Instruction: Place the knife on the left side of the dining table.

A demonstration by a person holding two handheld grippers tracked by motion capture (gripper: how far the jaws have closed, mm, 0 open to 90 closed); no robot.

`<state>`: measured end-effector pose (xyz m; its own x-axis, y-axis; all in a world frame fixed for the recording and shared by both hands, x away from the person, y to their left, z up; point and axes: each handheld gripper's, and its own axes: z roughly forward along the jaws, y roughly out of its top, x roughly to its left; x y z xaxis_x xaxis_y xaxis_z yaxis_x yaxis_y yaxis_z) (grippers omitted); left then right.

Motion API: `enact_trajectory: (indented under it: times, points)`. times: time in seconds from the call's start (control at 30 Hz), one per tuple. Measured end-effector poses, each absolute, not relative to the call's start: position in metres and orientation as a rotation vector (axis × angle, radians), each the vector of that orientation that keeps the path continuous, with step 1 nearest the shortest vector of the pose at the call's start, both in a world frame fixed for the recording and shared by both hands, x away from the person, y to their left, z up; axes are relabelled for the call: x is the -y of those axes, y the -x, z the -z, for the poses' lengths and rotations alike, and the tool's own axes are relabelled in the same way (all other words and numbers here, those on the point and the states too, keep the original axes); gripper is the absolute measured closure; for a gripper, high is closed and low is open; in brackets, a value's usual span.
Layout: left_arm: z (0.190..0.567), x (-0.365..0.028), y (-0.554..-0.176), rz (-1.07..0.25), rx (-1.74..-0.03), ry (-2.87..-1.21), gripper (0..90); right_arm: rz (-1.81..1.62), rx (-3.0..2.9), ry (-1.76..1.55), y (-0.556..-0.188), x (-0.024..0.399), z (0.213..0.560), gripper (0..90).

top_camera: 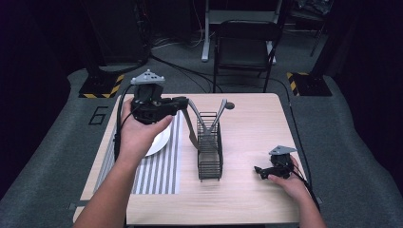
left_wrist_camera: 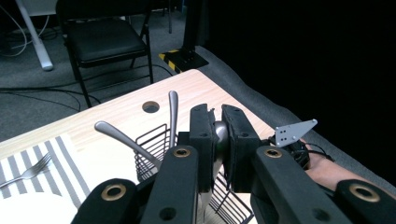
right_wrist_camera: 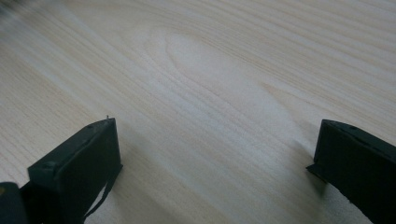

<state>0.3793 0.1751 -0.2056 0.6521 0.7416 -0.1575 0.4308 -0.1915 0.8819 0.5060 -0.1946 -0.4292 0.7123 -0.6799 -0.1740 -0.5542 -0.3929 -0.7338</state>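
Our left tongs (left_wrist_camera: 218, 140) pinch a metal utensil (top_camera: 192, 130) by its handle, held above the black wire caddy (top_camera: 209, 154) mid-surface, where two more utensils lean. Left of it a white plate (top_camera: 160, 141) sits on the striped mat (top_camera: 161, 166). Our right tongs (right_wrist_camera: 212, 154), spread wide, rest on the surface (top_camera: 252, 137) near right.

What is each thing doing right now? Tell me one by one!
Left claw: shut on a knife, above the basket.
Right claw: open, low over bare table.
Knife: held, hanging down.
Wire basket: upright, two utensils inside.
Fork: lying on the mat.
Plate: on the mat.
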Motion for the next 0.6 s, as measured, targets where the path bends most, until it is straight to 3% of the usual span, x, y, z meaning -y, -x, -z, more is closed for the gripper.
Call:
enact_trajectory:
  times: [0.23, 0.6]
  points:
    - [0.214, -0.187, -0.384, -0.373, -0.970, -1.824, 83.1, 0.194, -0.937, 2.095, -0.506, 0.195, 0.429, 0.0]
    - [0.260, -0.202, -0.402, -0.334, -1.076, -1.834, 83.1, 0.195, -0.937, 2.095, -0.506, 0.195, 0.429, 0.0]
